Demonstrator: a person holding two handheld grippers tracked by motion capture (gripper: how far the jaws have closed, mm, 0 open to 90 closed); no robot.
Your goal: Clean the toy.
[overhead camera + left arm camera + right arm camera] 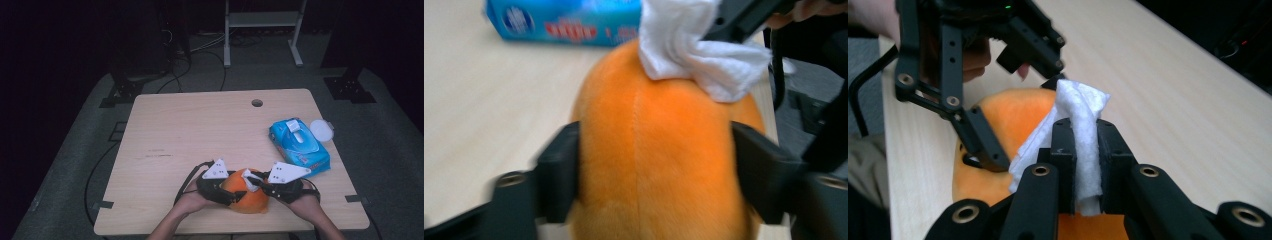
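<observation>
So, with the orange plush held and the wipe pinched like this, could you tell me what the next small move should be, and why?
Probably draw the white wipe across the top of the orange plush toy. The left gripper has its jaws pressed on the toy's two sides, steadying it, and the right gripper is shut on the wipe, whose loose end already lies on the toy's top.

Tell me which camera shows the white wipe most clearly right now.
The right gripper view: the white wipe stands pinched between the right claw jaws, over the orange plush toy. The left gripper view shows it draped on the toy's far top; the high view gives a small white patch.
</observation>
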